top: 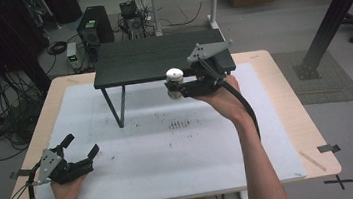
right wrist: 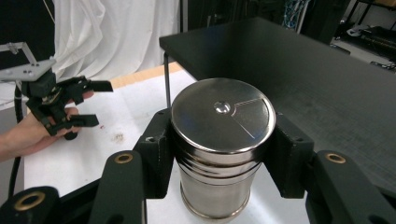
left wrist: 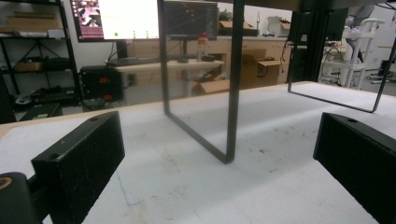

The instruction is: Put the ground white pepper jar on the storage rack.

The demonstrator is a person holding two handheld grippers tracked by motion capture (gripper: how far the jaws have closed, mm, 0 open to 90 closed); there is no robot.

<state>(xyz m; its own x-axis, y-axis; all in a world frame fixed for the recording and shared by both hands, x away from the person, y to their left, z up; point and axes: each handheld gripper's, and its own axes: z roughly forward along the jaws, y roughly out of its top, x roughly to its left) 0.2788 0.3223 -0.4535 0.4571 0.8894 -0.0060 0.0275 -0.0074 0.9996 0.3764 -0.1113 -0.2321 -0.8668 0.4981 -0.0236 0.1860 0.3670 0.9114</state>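
Right gripper [top: 175,87] clamped on metal shaker [right wrist: 219,140], held in the air at the black shelf's [top: 159,56] front edge. Right gripper view shows the lid's pour flap. Left gripper [top: 80,147] rests on white mat [top: 170,150], jaws apart, nothing between them.

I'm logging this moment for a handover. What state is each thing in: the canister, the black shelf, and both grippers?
Metal canister: upright, lid on, lifted off the table, level with the shelf's front edge.
Black shelf: standing on its thin legs, top bare.
Right gripper: shut on the canister's sides.
Left gripper: open, nothing between its jaws, resting low on the white mat.
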